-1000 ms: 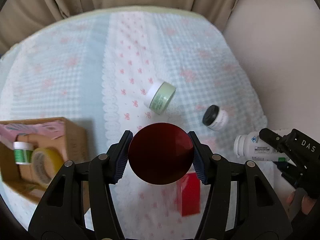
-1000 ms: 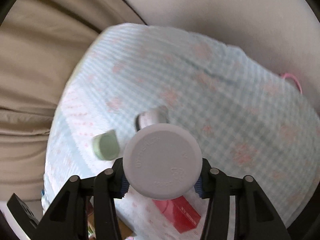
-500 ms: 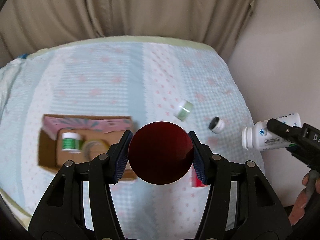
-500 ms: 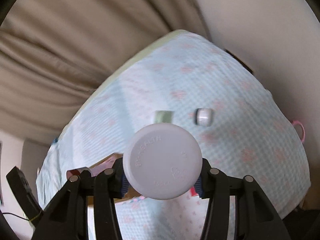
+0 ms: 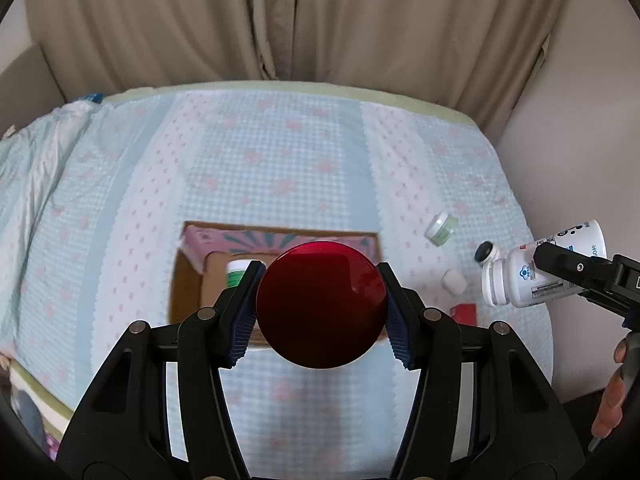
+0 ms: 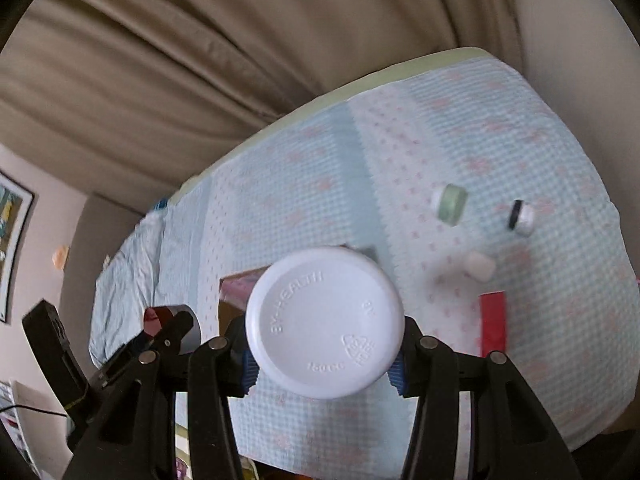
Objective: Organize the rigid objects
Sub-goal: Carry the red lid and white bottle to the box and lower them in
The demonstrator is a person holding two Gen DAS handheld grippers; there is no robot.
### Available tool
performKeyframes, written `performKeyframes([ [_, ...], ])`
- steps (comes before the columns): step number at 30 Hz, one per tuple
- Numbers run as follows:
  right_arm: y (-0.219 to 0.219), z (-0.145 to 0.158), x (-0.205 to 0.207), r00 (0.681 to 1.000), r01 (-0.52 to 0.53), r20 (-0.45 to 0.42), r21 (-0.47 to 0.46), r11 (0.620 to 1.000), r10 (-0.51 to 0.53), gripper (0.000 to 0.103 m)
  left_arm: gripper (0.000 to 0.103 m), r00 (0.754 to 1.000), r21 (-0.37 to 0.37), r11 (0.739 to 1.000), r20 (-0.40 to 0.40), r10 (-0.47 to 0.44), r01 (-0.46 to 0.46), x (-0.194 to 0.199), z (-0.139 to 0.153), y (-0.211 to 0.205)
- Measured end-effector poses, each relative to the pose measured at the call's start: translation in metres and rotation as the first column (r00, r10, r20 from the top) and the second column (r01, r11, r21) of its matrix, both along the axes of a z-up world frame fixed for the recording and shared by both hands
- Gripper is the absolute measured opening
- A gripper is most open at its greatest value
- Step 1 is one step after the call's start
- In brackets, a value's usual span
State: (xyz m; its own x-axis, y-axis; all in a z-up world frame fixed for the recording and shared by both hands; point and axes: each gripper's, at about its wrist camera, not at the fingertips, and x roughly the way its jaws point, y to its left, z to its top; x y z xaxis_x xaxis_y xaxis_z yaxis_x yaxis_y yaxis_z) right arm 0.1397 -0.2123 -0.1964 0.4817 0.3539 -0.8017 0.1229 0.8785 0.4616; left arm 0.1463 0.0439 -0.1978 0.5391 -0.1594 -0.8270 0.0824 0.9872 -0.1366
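My left gripper [image 5: 321,308] is shut on a dark red round tin [image 5: 321,300], held high over an open cardboard box [image 5: 186,284] on the bed. A green-labelled jar [image 5: 235,271] lies inside the box. My right gripper [image 6: 323,358] is shut on a white pill bottle [image 6: 324,322], its base facing the camera. In the left wrist view that bottle [image 5: 516,280] hangs at the right, above the bed's edge. Loose on the bedspread lie a pale green jar [image 5: 441,229], a black-lidded jar [image 5: 485,251], a small white piece [image 5: 454,282] and a red box [image 5: 464,312].
A blue checked bedspread [image 5: 280,168] covers the bed, with beige curtains [image 5: 280,20] behind and a wall [image 5: 580,140] on the right. A pink patterned flap [image 5: 240,238] lines the box's far side. A person's hand [image 5: 610,404] shows at the lower right.
Both grippers have risen and drawn back, so the bed looks smaller. The box has slid from the left to under the red tin. The right wrist has rolled. Both grips are unchanged.
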Motion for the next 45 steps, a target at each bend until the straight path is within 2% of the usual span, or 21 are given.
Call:
performKeyframes([
  [7,0.067,-0.017,0.009,0.998,-0.003,-0.065,-0.003,1.000,0.003,0.047,0.052,0.998,0.014,0.999,-0.027,-0.050,0.051,0.010,-0.018,0.066],
  [16,0.136,-0.065,0.029,0.982,0.055,-0.181,0.018,0.998,-0.051,0.046,0.052,0.984,0.004,0.995,-0.150,-0.094,0.095,0.045,-0.080,0.126],
  [23,0.160,-0.117,0.053,0.950,0.092,-0.308,0.097,0.991,-0.058,0.047,0.052,0.967,0.005,0.993,-0.227,-0.112,0.116,0.072,-0.129,0.136],
  [29,0.180,-0.172,0.075,0.914,0.081,-0.406,0.155,0.985,-0.012,0.046,0.052,0.951,0.013,0.994,-0.292,-0.100,0.108,0.093,-0.172,0.135],
  [34,0.184,-0.216,0.086,0.874,0.125,-0.486,0.216,0.968,-0.004,0.046,0.052,0.936,0.037,0.990,-0.333,-0.118,0.138,0.108,-0.199,0.127],
  [39,0.184,-0.246,0.094,0.833,0.158,-0.553,0.245,0.957,0.005,0.047,0.052,0.924,0.038,0.982,-0.348,-0.159,0.183,0.122,-0.211,0.117],
  [40,0.183,-0.253,0.096,0.817,0.160,-0.576,0.253,0.954,0.016,0.047,0.055,0.922,0.034,0.980,-0.344,-0.175,0.199,0.124,-0.212,0.114],
  [42,0.185,-0.264,0.099,0.793,0.156,-0.609,0.248,0.956,0.029,0.049,0.080,0.928,0.085,0.972,-0.327,-0.179,0.218,0.128,-0.210,0.110],
  [43,0.184,-0.269,0.099,0.775,0.164,-0.631,0.232,0.959,0.020,0.051,0.102,0.927,0.086,0.970,-0.325,-0.188,0.227,0.129,-0.209,0.109],
  [44,0.181,-0.271,0.099,0.765,0.186,-0.644,0.211,0.959,-0.007,0.067,0.103,0.926,0.075,0.970,-0.321,-0.198,0.233,0.130,-0.208,0.110],
  [45,0.176,-0.272,0.098,0.758,0.211,-0.651,0.189,0.959,-0.038,0.091,0.103,0.926,0.068,0.970,-0.318,-0.202,0.235,0.130,-0.207,0.110],
])
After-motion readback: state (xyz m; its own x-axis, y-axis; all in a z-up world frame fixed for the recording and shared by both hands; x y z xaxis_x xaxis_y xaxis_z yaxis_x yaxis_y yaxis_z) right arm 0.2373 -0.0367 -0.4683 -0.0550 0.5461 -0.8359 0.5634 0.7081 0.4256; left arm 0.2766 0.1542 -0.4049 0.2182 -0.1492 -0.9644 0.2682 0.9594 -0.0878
